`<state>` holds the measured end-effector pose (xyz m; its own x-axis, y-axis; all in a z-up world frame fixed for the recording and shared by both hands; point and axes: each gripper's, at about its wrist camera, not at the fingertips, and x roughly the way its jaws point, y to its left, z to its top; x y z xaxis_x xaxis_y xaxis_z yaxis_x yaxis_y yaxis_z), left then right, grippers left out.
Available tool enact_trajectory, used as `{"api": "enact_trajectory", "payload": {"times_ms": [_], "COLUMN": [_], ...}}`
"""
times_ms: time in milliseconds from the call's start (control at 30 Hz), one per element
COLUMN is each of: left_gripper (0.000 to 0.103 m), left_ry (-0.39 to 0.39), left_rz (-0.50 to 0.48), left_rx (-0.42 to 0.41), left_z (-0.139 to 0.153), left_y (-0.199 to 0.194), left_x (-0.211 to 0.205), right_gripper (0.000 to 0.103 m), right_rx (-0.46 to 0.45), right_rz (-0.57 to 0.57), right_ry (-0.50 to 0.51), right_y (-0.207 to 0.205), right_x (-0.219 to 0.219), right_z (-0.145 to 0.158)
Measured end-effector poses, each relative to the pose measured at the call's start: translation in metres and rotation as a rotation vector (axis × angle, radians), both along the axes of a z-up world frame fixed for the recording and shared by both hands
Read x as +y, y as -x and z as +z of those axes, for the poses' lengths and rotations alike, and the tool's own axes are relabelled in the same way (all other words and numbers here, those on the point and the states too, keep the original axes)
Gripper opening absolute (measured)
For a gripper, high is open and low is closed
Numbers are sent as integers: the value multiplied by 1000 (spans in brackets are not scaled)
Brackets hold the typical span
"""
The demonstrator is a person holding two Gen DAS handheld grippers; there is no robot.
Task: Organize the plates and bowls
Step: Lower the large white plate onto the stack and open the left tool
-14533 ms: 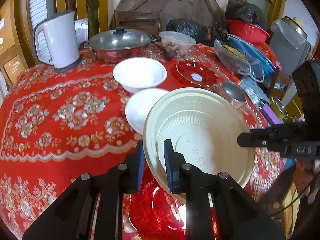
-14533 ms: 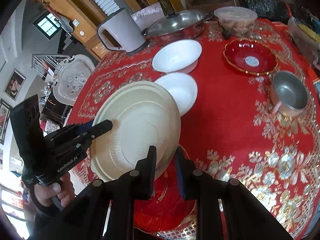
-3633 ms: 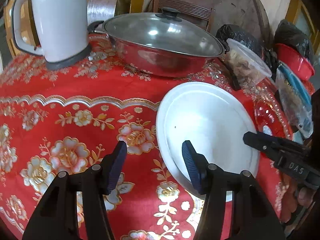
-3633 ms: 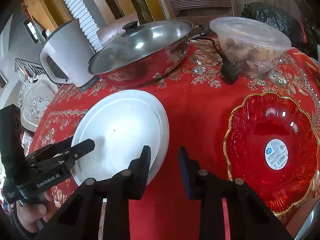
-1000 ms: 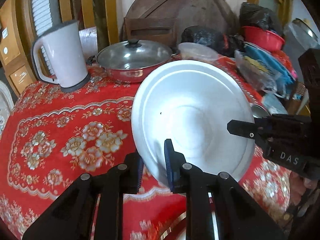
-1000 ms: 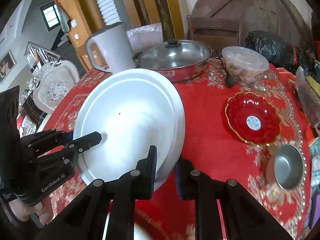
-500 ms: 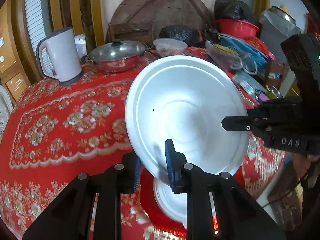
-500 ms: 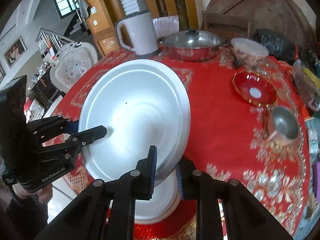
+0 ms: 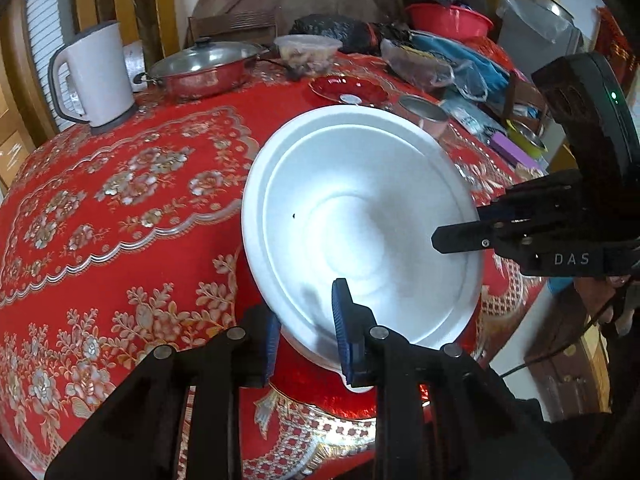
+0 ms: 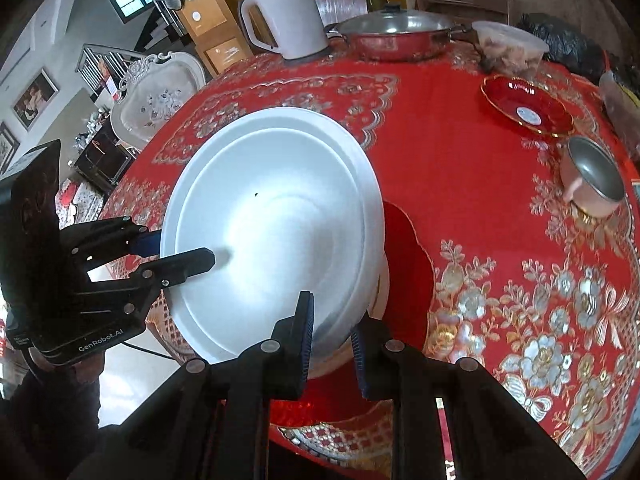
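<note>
Both grippers are gripping the white bowl by opposite rims: left gripper fingers are closing on the near-left edge, right gripper fingers are pinching the near-right edge. Bowl is hanging tilted, mouth facing the cameras, above the near edge of the tabletop. Directly beneath it, a stack is sitting: a white dish on a red plate, partly hidden, so exact count is unclear. Judgement: next move is lowering the bowl straight down and levelling it onto that stack. Metal cup, red saucer, lidded pan and kettle are standing well apart, not obstructing.
</note>
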<state>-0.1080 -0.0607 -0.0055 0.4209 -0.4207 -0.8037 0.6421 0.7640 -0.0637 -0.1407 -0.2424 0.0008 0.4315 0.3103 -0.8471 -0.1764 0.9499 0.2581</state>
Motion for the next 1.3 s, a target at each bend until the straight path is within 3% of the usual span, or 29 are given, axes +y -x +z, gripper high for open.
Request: {"api": "enact_trajectory", "payload": {"times_ms": [400, 500, 600, 1000, 1100, 1167, 1233, 1300], "left_gripper": [24, 29, 43, 43, 43, 43, 53, 56], "left_ry": [-51, -65, -72, -83, -84, -84, -84, -87], "left_rz": [7, 18, 25, 63, 80, 92, 107, 128], "left_rx": [39, 33, 22, 12, 4, -3, -10, -12], "left_z": [-19, -21, -22, -19, -15, -11, -8, -4], "left_y": [-2, -4, -4, -19, -27, -35, -45, -61], "left_x": [-6, -7, -6, 1, 5, 7, 7, 6], "right_gripper": [21, 31, 37, 39, 42, 49, 57, 57], "right_rx": [44, 44, 39, -30, -53, -70, -86, -97], "right_rz": [-7, -12, -18, -66, -87, -102, -125, -143], "right_ry": [-19, -18, -21, -50, -77, -92, -107, -116], "right_y": [-1, -2, -2, -6, -10, -11, -13, -15], "right_x": [-4, -8, -12, -35, -47, -55, -65, -73], "right_z": [-17, -16, -15, 2, 8, 10, 13, 15]}}
